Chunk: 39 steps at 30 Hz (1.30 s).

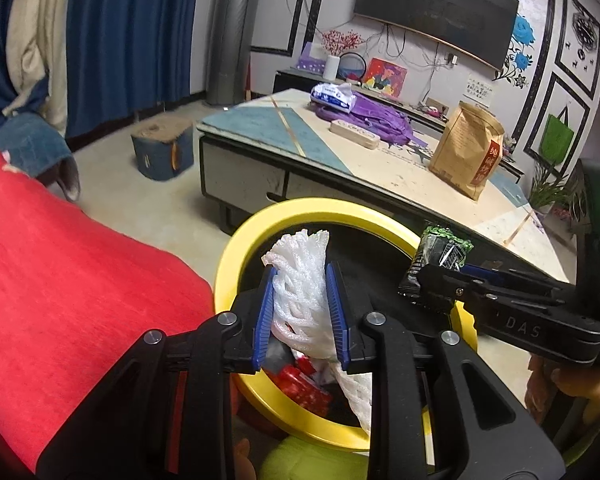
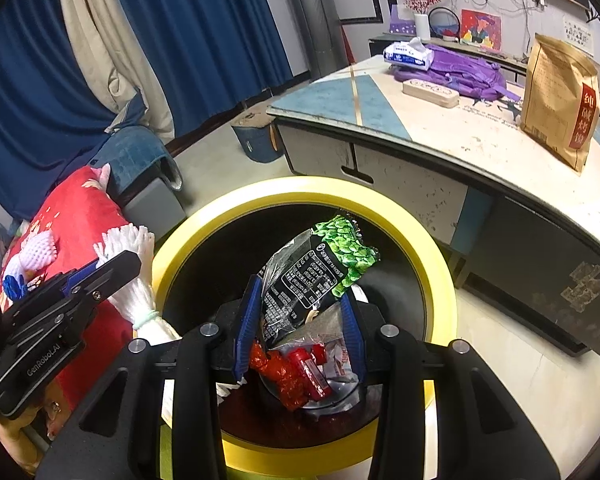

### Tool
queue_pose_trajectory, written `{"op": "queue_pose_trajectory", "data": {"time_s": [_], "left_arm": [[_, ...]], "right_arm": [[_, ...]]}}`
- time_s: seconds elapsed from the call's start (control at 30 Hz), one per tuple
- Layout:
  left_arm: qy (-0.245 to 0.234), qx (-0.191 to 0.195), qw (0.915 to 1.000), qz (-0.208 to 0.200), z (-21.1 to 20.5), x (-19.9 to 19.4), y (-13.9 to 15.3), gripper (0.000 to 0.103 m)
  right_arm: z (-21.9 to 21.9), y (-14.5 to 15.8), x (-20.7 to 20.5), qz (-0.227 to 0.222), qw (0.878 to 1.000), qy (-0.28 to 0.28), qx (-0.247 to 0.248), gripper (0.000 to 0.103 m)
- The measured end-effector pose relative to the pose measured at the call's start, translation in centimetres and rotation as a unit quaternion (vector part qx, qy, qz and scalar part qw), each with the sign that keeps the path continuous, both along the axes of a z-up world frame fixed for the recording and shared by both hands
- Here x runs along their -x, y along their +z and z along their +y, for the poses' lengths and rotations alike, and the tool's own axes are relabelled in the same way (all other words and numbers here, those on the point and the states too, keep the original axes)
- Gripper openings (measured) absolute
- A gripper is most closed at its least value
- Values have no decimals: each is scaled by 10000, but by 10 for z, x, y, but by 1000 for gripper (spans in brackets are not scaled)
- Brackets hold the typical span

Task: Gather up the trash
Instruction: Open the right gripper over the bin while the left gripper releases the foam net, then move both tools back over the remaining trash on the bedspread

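Left gripper [image 1: 300,312], jaws narrow, pinches a white foam net [image 1: 300,280] above the yellow-rimmed trash bin [image 1: 260,220]. Right gripper [image 2: 300,320] clamps a green-and-black snack wrapper [image 2: 320,268] over the same bin, where red wrappers [image 2: 296,372] lie inside.

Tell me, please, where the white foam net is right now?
The white foam net is pinched in the left tool, over the near left rim of the yellow bin; beside it the right tool holds a green snack wrapper.
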<state>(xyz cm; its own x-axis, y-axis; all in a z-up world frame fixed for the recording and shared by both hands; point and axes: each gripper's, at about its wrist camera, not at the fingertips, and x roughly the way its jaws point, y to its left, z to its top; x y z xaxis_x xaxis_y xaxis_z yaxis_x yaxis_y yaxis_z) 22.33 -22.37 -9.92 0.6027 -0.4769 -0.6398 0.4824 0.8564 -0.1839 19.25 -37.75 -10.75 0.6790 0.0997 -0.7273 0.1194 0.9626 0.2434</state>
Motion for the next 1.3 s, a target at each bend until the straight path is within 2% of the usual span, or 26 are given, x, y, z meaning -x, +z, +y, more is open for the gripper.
{"op": "queue_pose_trajectory", "data": {"time_s": [0.17,0.27,0.37,0.4,0.43,0.47,0.53,0.6,0.67,0.73,0.83,1.3], "left_arm": [[-39,72,9999,144,0,-3,-6,18],[-66,152,9997,205,1,-4,-6,24],[-59,265,9991,321,2,-5,-6,36],[-53,291,9990,330,2,-5,-6,44],[-46,318,9989,337,3,-5,-5,49],[-39,328,9989,336,3,-4,-5,50],[-8,324,9989,343,4,-3,-5,62],[33,378,9984,423,7,-4,-5,65],[38,438,9977,509,8,-3,-6,67],[33,463,9976,516,9,-1,-5,82],[68,541,9970,542,12,2,-3,92],[312,456,9982,220,30,19,18,92]], "right_arm": [[-3,-6,-1,101,9999,-46,-33,38],[-4,-7,-2,140,9999,-56,-44,42],[-4,-7,-2,135,9999,-60,-61,50],[-4,-7,-2,140,9999,-60,-50,56],[-4,-7,-2,140,9999,-65,-43,61],[-5,-6,-1,130,9999,-86,-36,62],[-6,-6,-1,119,9998,-132,-26,68],[-8,-6,0,140,9997,-199,-27,75],[-11,-7,1,133,9995,-267,-65,77],[-13,-6,2,134,9994,-323,-51,80],[-16,-5,3,114,9991,-408,-42,83],[-9,7,6,-29,9993,-374,41,85]]}}
